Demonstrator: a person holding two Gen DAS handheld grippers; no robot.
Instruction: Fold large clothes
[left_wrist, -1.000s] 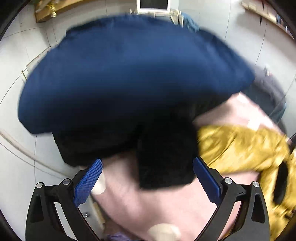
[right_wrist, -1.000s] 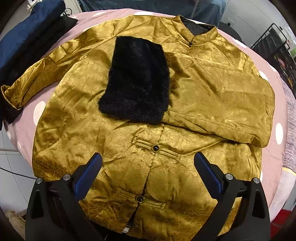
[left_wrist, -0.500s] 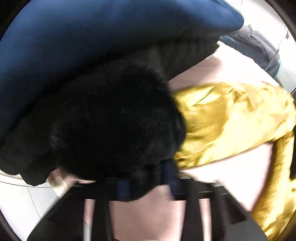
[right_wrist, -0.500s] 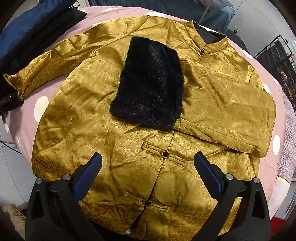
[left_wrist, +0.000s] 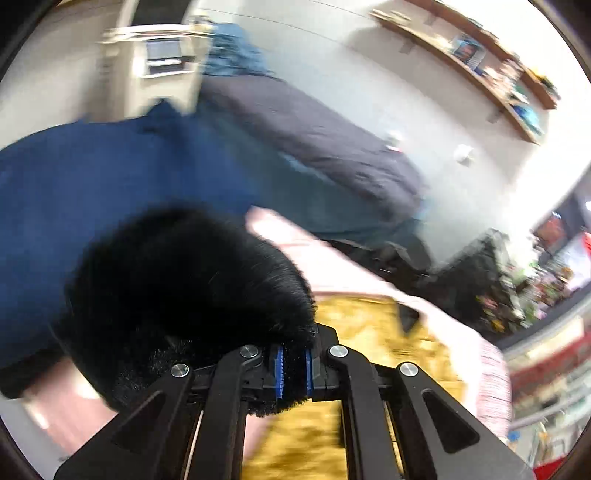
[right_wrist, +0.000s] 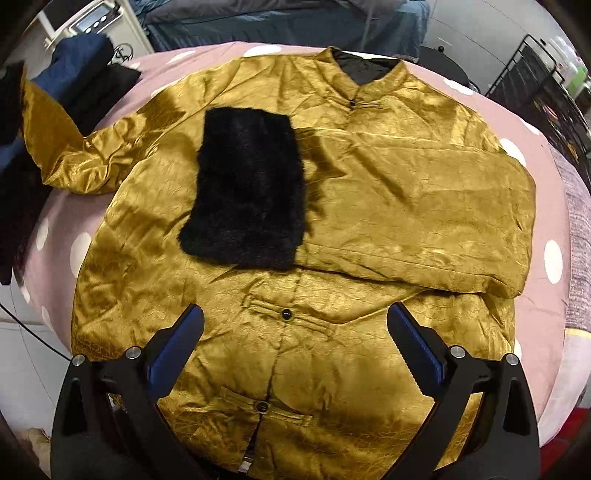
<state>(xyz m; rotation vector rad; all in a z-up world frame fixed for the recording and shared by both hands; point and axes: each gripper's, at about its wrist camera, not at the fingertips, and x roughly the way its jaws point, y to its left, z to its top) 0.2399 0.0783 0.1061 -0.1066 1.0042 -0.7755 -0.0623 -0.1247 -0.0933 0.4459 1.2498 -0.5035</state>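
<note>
Closed and lifted since a second ago, from wide open over the pile: left tool (left_wrist: 293, 369), pads pinched tight on the black fur cuff (left_wrist: 192, 280) of the outstretched sleeve (right_wrist: 55, 125), raised off the pink spotted surface (right_wrist: 546, 221). Right tool (right_wrist: 295, 317): jaws wide apart, empty, hovering above the hem.

Risks, as judged: fur slipping out of so narrow a pinch; sleeve pull dragging the unpinned gold jacket (right_wrist: 388, 206) askew; incoming cuff landing on and shifting the second fur cuff (right_wrist: 247, 184), already folded onto the chest.

Orientation: jacket flat, front up, buttoned; long axis from hem, nearest the right tool, to collar (right_wrist: 364, 85), farthest. Beyond: navy garment (left_wrist: 92, 177) at the surface's edge.
</note>
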